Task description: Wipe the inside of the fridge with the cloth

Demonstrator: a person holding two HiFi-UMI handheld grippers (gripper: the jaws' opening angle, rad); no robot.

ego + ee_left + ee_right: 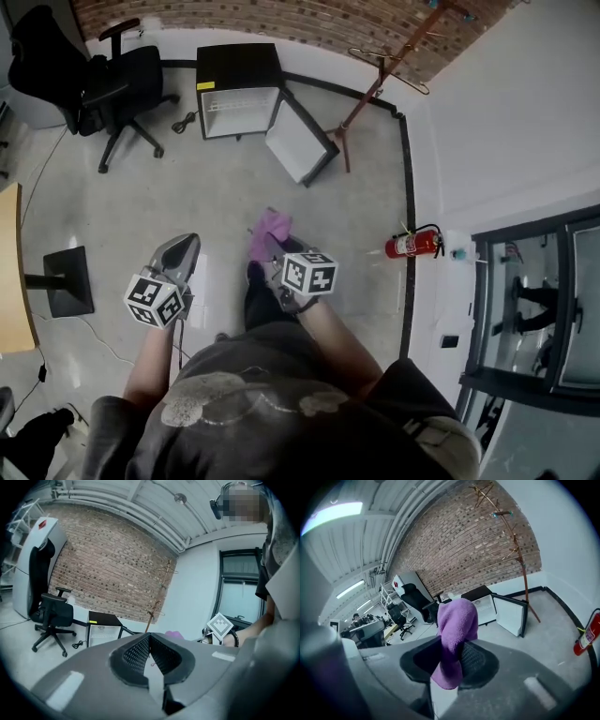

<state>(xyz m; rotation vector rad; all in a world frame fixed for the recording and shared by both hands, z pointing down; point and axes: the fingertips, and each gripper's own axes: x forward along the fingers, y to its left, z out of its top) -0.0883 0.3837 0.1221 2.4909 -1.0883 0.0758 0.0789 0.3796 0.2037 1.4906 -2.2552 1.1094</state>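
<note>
A small black fridge (pixel 239 94) stands on the floor by the brick wall, well ahead of me, with its white-lined door (pixel 300 142) swung open to the right. It also shows in the left gripper view as the fridge (pixel 103 629) and in the right gripper view as the fridge (pixel 480 603). My right gripper (pixel 274 248) is shut on a purple cloth (pixel 270 232), which sticks up and hangs between the jaws as the cloth (pixel 457 634). My left gripper (pixel 182 248) is held beside it at waist height, shut and holding nothing (pixel 150 653).
A black office chair (pixel 112 84) stands left of the fridge and a wooden coat rack (pixel 375 75) to its right. A red fire extinguisher (pixel 412 246) lies by the right wall. A black stand base (pixel 66 281) and a wooden table edge (pixel 9 272) are at left.
</note>
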